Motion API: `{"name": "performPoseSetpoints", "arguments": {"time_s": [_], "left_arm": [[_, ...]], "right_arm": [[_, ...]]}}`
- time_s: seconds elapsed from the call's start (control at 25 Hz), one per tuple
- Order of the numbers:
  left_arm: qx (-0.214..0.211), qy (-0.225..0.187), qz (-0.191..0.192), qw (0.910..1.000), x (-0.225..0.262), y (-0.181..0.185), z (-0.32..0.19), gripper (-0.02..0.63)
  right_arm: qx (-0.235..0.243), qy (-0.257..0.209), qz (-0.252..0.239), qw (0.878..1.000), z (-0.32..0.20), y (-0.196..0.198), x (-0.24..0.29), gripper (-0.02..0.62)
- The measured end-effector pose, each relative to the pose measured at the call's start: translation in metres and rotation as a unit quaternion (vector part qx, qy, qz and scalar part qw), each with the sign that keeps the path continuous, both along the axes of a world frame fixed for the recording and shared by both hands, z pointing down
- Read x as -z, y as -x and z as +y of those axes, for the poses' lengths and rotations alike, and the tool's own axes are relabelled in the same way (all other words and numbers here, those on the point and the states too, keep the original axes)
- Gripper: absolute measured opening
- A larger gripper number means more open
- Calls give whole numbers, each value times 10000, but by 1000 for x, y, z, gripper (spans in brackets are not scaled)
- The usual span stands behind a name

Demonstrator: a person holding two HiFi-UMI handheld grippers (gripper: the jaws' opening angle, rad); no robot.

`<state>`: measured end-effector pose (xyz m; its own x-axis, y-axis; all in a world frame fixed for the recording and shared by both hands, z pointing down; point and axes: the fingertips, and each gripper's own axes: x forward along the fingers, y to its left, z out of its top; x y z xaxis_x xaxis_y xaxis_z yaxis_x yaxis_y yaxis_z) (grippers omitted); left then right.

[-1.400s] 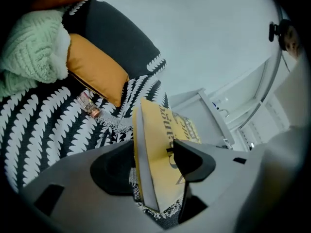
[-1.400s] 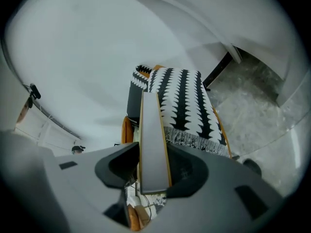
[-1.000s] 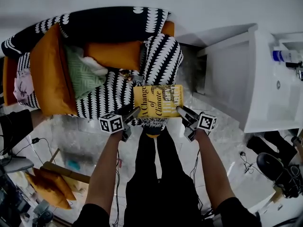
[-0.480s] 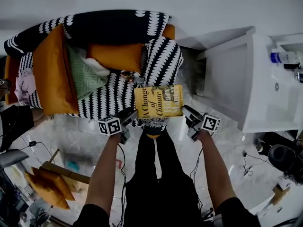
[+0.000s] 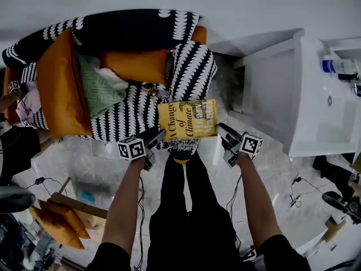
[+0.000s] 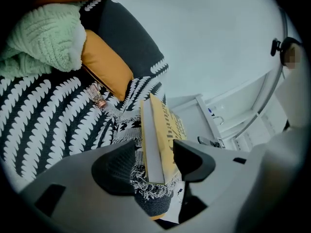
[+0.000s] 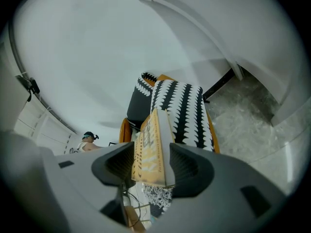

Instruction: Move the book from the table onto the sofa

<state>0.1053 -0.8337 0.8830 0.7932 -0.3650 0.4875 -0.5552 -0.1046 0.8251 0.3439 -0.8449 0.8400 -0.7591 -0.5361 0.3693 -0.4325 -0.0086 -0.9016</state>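
A large orange cushion (image 5: 59, 86) leans beside a green knitted cushion (image 5: 98, 92), with a smaller orange cushion (image 5: 135, 65) just beyond.

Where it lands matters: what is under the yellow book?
A black-and-white throw draped on the sofa, its fringe showing below the book. What lies directly beneath the cover is hidden.

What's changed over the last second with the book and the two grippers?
The right gripper has just been opening its fingers, with the yellow rectangular book between them. Unchanged: the book lies on the black-and-white patterned sofa, and the left gripper is open around the book's other end.
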Motion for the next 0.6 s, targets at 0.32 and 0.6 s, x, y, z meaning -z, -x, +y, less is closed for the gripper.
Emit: {"name": "performPoseSetpoints", "arguments": {"time_s": [0.32,0.6], "left_arm": [[264,-58,-148,9995,6,10,-6,249],[361,-104,-200,9991,45,19,3,249]], "right_arm": [[-8,116,183,9998,5,-6,-4,218],[250,180,285,9991,23,2,26,191]]}}
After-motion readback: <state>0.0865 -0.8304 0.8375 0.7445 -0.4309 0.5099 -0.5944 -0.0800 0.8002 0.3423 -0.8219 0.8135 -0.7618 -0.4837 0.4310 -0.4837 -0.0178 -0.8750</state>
